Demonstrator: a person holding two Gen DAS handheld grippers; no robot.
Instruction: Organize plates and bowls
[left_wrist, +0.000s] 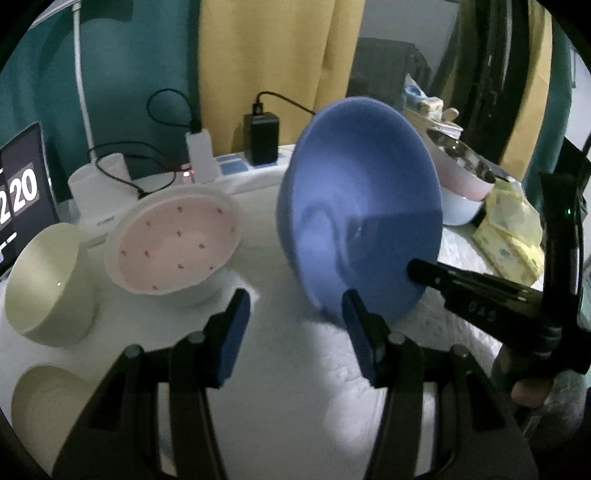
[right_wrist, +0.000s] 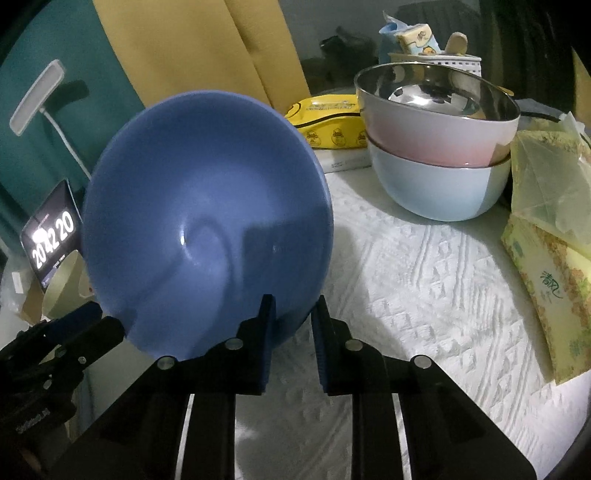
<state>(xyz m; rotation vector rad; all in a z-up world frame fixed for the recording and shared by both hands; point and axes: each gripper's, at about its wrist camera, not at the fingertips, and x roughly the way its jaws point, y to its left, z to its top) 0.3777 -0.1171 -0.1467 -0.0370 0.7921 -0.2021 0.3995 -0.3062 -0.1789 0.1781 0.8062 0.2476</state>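
- White textured tablecloth (right_wrist: 424, 280) covers the table
- Blue bowl (right_wrist: 207, 221) tilted on edge above it, rim pinched by the right gripper (right_wrist: 293, 325), jaws narrow
- Pink dotted bowl (left_wrist: 173, 240) sits left
- Left gripper (left_wrist: 295, 325) half-wide, empty

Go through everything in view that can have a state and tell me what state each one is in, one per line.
blue bowl: tipped on edge, rim clamped
right gripper: shut on the blue bowl's rim
left gripper: open, holding nothing
pink dotted bowl: upright, empty
cream bowl: tilted, empty
steel-lined pink bowl: nested in the pale blue bowl
clock screen: lit
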